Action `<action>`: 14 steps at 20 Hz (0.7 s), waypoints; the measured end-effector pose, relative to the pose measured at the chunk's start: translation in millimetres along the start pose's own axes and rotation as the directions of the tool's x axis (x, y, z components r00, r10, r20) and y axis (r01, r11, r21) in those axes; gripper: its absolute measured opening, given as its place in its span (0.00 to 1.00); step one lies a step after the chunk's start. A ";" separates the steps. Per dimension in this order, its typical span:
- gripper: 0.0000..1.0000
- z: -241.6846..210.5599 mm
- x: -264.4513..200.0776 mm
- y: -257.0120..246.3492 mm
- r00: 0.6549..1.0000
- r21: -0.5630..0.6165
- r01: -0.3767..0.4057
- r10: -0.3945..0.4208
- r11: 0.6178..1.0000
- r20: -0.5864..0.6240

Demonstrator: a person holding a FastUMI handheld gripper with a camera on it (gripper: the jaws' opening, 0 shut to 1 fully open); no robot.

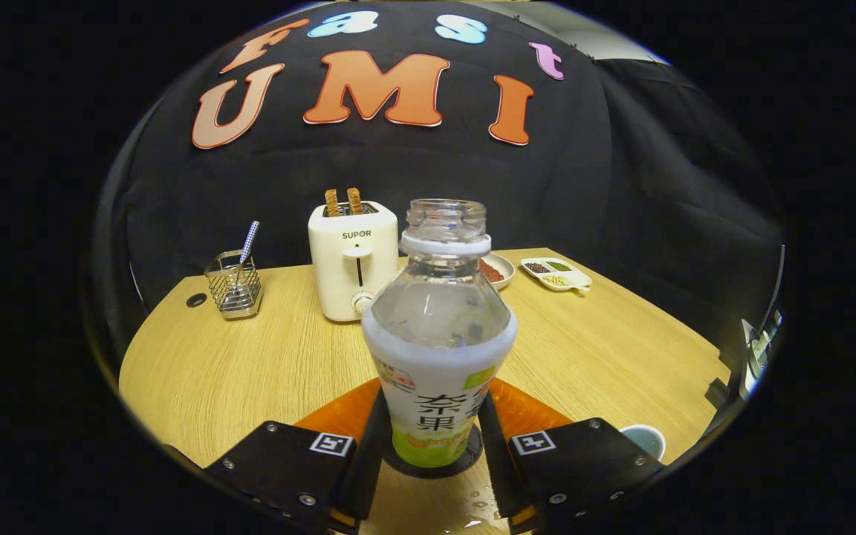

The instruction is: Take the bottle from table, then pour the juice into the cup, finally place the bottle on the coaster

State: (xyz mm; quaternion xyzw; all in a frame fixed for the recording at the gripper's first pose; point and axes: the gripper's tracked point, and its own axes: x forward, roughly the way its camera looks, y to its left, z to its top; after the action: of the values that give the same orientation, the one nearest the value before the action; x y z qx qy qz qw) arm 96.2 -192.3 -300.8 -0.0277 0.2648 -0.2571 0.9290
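Clear plastic bottle [439, 334], uncapped, stood on a dark round coaster [472, 453] between the gripper [432, 446] fingers, seemingly clamped; releasing crookedly could tip it onto the worktop [198, 371].

The uncapped bottle [439, 327] stands upright on a dark round coaster [432, 462] between the fingers of the hand-held gripper [432, 446], which flank its base closely; contact is unclear. A cup [645, 440] sits near right. Far off on the tabletop [235, 371] stand a toaster [352, 260] and wire holder [233, 286].
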 end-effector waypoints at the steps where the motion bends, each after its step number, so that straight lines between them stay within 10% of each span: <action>1: 0.64 0.0 1.9 0.6 1.000 0.006 -0.003 0.003 1.000 -0.002; 8: 0.69 9.2 -12.2 -1.3 1.000 0.014 -0.010 0.010 1.000 0.012; 14: 0.97 47.4 -49.4 -15.3 0.994 0.072 -0.031 0.023 0.997 0.105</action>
State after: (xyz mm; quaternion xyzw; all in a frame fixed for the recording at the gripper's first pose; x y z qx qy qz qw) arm 77.2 -185.3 -233.7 -0.0032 0.2068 -0.2525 0.9452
